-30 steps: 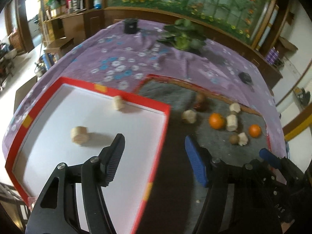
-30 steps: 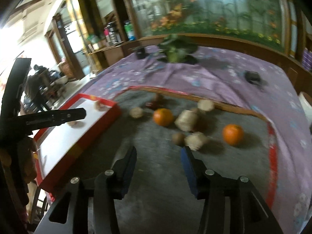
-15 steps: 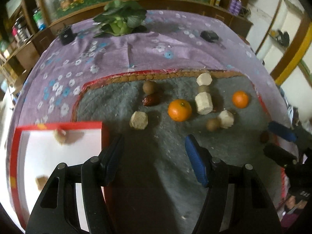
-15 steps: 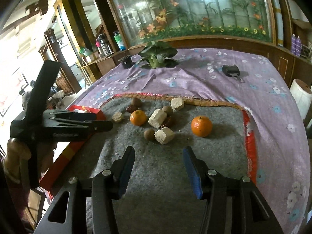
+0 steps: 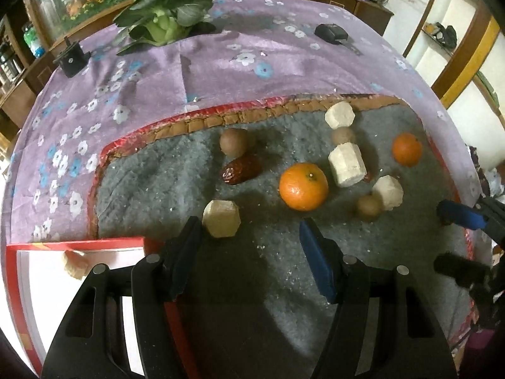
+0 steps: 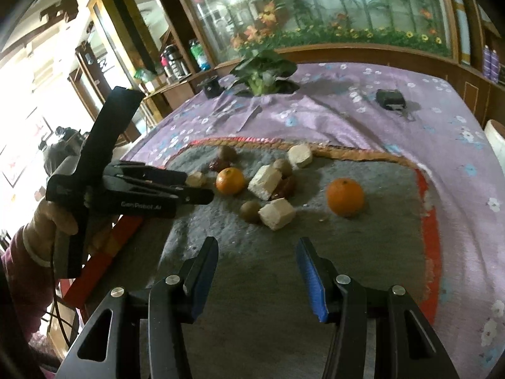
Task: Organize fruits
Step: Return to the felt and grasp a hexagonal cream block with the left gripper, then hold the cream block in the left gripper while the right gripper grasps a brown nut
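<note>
fruit's all sitting on the grey felt mat (image 5: 151,183) in front of me: a big orange (image 5: 303,186) in the middle, a second orange (image 5: 406,149) off to the right, a red date (image 5: 241,168) just left of the big one with a round brown fruit (image 5: 233,141) right behind it, and pale faceted chunks scattered among them. nearest chunk (image 5: 221,218) is just beside the tip of my left gripper (image 5: 249,252), by the black finger (image 5: 186,252), not between the fingers. those jaws are closing a touch right now but they're wide apart, nothing between them but mat.

over on the right wrist view my right gripper (image 6: 257,274) hangs over bare mat, jaws about halfway apart, holding nothing; the second orange (image 6: 345,197) and a pale block (image 6: 277,213) with a small brown fruit (image 6: 251,211) touching it lie beyond its tips.

at the left sits the red-edged box (image 5: 75,242) with a white floor and one pale piece (image 5: 75,264) already inside. a gloved hand (image 6: 52,224) grips the left tool's handle.

mat lies on a purple flowered cloth (image 5: 246,60), leafy green vegetable (image 5: 167,15) at the far edge, small black object (image 5: 331,33) to the right of it.
</note>
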`<state>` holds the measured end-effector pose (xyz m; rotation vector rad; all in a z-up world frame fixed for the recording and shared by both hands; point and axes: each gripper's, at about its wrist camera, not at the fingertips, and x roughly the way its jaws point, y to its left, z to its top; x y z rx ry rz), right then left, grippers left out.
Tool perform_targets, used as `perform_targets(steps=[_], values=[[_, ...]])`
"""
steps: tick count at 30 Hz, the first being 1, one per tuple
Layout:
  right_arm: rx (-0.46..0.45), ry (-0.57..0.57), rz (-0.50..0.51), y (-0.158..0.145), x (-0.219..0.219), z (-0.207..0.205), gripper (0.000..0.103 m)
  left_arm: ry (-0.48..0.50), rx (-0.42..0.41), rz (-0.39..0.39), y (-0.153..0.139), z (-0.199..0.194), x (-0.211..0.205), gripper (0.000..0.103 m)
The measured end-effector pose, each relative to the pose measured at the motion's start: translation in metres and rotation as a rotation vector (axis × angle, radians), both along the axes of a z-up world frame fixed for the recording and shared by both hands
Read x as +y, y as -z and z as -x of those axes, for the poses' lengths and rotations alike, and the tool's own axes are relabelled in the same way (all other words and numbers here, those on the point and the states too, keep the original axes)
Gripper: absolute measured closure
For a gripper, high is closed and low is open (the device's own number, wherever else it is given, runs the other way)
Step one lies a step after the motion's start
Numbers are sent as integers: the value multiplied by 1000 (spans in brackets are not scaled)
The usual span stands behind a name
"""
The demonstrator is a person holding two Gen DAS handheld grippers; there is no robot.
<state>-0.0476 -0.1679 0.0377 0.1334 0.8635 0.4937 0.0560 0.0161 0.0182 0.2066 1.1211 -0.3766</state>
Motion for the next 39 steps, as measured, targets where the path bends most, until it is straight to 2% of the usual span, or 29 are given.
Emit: perform_targets(steps=[5,8,10,17,21,22,23,24,26,31,39], values=[[37,-62,-13,10,18,-7,53,-36,-32,-85,3,-5,-1,80],[87,-86,-35,21,27,-18,53,-57,-23,-45,2,-7,9,80],[111,-89,-12,27,33,-27,53,-66,-29,-29,-1,-4,13,80],[38,-11,55,19,33,-50,53,-79,-54,14,-14,12,18,80],[22,-41,120,19,46,-46,53,-86,-78,52,-29,30,23,80],[14,-43,152,20,51,-46,58,-86,-82,56,-31,33,23,80],[3,-46,193,22,58,-46,71,-87,-86,58,-34,37,24,80],[-2,-52,215,25,62,-48,77,-90,-93,58,-37,42,25,80],[-2,-52,247,30,66,-48,81,-99,-98,63,-40,48,28,80],[-25,-31,201,17,56,-33,81,-142,-123,69,-45,67,41,80],[-56,-100,73,-13,75,2,82,-224,-136,92,-49,93,69,80]])
